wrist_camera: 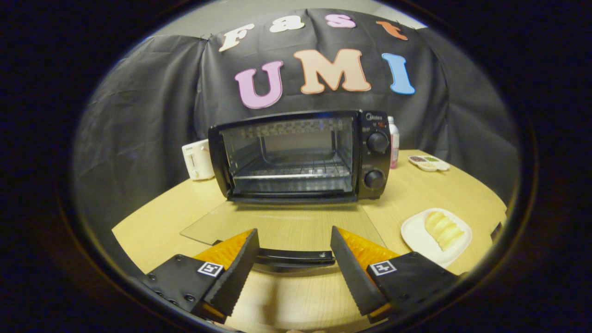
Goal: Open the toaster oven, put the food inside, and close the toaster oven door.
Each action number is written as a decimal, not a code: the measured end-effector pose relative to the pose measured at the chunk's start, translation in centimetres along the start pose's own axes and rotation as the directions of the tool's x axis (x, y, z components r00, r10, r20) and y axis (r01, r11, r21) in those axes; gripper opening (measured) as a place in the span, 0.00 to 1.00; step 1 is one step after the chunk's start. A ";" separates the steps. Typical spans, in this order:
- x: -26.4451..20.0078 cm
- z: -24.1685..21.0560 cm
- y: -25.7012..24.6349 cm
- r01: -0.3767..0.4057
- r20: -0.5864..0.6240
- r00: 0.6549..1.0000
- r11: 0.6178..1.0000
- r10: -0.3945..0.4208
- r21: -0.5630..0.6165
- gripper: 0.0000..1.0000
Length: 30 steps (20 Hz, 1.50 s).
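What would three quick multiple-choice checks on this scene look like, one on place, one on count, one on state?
1. Where is the plate of food?
A. inside the oven
B. on the table, just ahead of the claw's right finger
C. on top of the oven

2. How many knobs does the toaster oven have?
A. one
B. two
C. four

3. The oven door is:
A. shut
B. half raised
C. folded down flat

Answers: 1 B, the plate sits on the table. 2 B, two knobs are stacked on the panel. 3 C, the glass lies flat, its handle between the fingers of the open claw.
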State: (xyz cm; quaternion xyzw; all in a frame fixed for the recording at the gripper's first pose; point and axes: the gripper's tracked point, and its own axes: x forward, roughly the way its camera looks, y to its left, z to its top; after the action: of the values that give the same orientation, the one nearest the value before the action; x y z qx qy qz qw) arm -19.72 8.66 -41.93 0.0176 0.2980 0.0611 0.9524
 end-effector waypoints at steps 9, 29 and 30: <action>-0.2 1.7 -1.9 -0.005 0.006 1.000 1.000 0.005 0.014 0.99; -2.0 -1.8 -23.8 0.459 -0.171 0.877 0.888 -0.448 0.024 0.99; -2.0 -2.2 -23.9 0.458 -0.185 0.875 0.889 -0.447 0.017 0.99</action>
State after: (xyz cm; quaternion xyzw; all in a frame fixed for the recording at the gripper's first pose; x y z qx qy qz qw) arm -20.07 -15.34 -44.25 -0.0295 0.3786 -0.1709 0.9092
